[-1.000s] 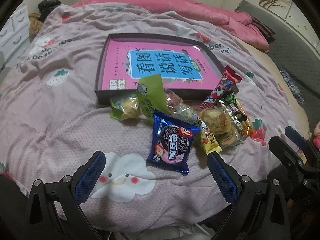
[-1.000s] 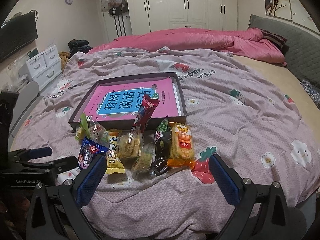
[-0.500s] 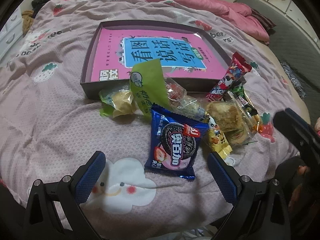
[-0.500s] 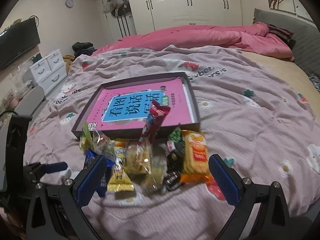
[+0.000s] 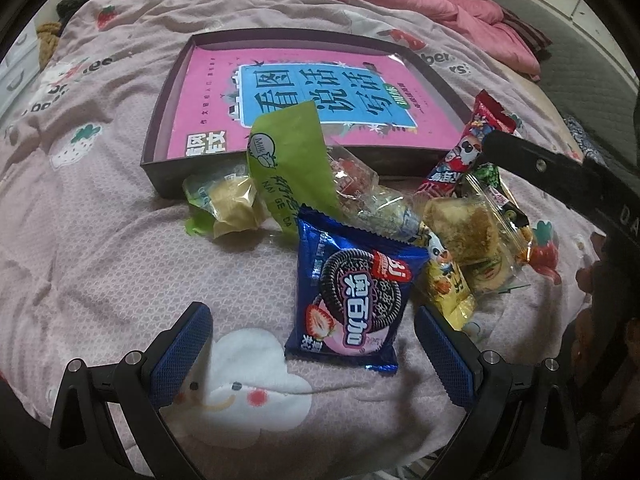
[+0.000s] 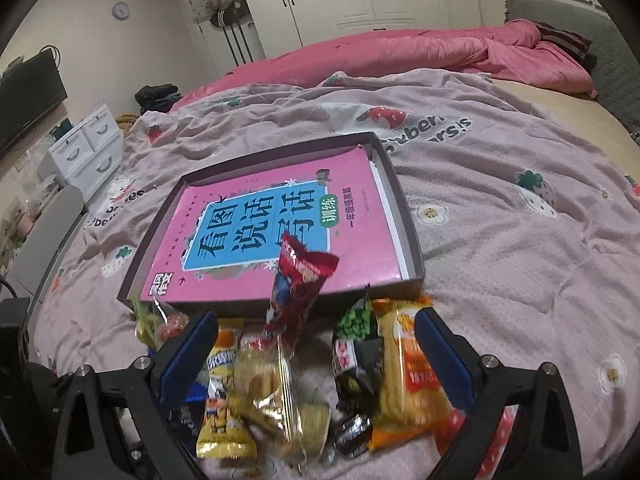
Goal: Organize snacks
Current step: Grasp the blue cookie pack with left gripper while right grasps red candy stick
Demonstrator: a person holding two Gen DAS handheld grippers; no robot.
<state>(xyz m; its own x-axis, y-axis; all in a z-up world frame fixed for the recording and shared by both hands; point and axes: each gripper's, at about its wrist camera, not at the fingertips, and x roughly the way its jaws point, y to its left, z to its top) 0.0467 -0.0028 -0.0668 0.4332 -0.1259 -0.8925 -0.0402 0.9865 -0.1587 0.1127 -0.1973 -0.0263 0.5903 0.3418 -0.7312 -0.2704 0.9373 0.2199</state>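
A pile of wrapped snacks lies on the pink strawberry-print bedcover, against the near wall of a shallow dark box [image 5: 157, 148] that holds a pink book [image 5: 304, 100]. My left gripper [image 5: 312, 318] is open, low over the cover, with the blue cookie packet [image 5: 352, 296] between its fingers, untouched. A green packet [image 5: 292, 168] stands behind it. My right gripper [image 6: 316, 320] is open above the pile's right part. A red packet [image 6: 300, 280] leans on the box [image 6: 408, 232]. An orange packet [image 6: 408, 364] and a clear-wrapped pastry [image 6: 264, 384] lie between its fingers.
A pink duvet [image 6: 420, 52] is bunched at the far side of the bed. White drawers [image 6: 84, 148] and a dark screen [image 6: 28, 100] stand on the left, wardrobes behind. The right gripper's black body [image 5: 560, 176] reaches over the pile's right side.
Both grippers have moved forward and lower toward the snack pile, which now looks larger in both views. Both have stayed open. No snack has moved.
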